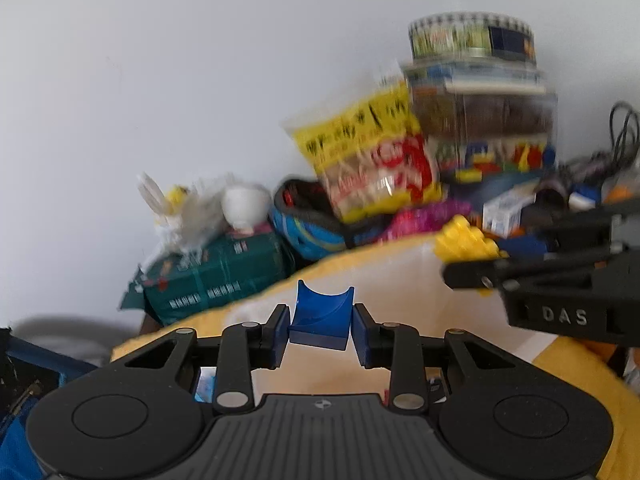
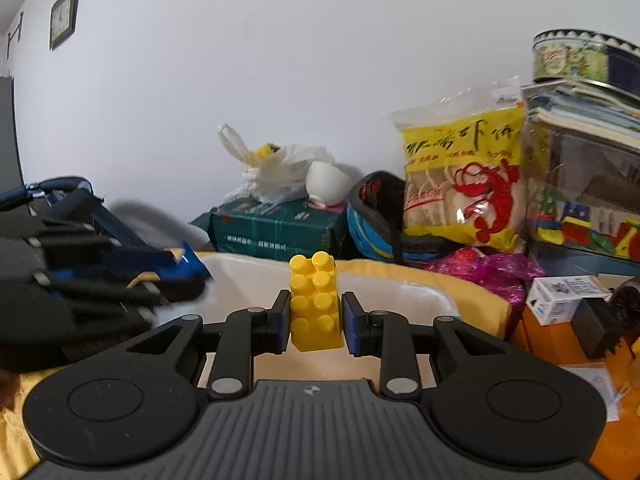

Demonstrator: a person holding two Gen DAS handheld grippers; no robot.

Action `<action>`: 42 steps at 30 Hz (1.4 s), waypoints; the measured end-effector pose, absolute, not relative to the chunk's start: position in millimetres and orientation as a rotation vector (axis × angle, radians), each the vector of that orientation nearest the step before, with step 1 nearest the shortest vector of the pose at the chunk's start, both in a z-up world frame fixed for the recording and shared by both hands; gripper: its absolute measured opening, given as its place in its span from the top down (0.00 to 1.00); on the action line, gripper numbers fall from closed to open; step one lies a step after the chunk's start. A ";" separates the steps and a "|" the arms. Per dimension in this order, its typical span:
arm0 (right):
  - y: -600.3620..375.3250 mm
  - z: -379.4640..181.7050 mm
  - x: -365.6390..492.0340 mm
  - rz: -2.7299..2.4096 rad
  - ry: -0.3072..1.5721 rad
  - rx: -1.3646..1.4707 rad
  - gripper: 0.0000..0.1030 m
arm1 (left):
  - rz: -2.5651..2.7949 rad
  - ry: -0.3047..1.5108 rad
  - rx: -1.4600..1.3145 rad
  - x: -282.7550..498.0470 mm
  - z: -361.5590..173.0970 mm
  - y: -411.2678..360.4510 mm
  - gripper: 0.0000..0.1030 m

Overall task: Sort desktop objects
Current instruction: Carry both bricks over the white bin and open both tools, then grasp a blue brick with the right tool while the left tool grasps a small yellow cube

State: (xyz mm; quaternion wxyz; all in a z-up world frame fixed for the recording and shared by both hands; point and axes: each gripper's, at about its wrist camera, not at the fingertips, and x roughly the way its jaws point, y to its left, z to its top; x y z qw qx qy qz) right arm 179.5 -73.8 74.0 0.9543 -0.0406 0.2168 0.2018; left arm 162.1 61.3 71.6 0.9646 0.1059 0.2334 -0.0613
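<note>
Your left gripper [image 1: 320,330] clamps a blue curved block [image 1: 322,318] and your right gripper [image 2: 315,322] clamps a yellow studded brick [image 2: 316,304], both held over the white bin [image 2: 248,280], snack bag [image 2: 464,184] far right.

Left hand-held gripper [image 1: 320,338]: black body, blue finger pads, closed on a dark blue curved block [image 1: 320,316]. Right hand-held gripper [image 2: 315,322]: same black and blue, closed on a bright yellow studded brick [image 2: 316,304]. Bin [image 2: 256,276] beneath: white inside, yellow rim. Snack bag [image 2: 464,176]: clear film, yellow band with black characters, red shrimp drawing. Box [image 2: 276,226]: dark green with white print. Helmet [image 2: 372,224]: blue and black. Crumpled bag [image 2: 484,270]: magenta. Plastic bag [image 2: 276,172]: white. Wall [image 2: 280,60]: plain white. Round tin [image 2: 580,58]: green and dark blue panels, black-and-white toothed edging.
</note>
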 end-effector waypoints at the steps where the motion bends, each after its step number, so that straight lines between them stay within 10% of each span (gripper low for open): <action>1: -73.2 70.9 181.0 0.406 0.447 -0.087 0.71 | -0.120 0.490 0.214 166.6 67.2 60.5 0.64; 8: -77.4 65.5 175.0 0.399 0.467 -0.083 0.65 | -0.091 0.471 0.172 146.9 69.9 65.8 0.46; 42: -122.1 -21.0 -2.0 0.701 0.811 -0.173 0.61 | -0.338 0.845 0.041 -55.6 -44.3 30.5 0.46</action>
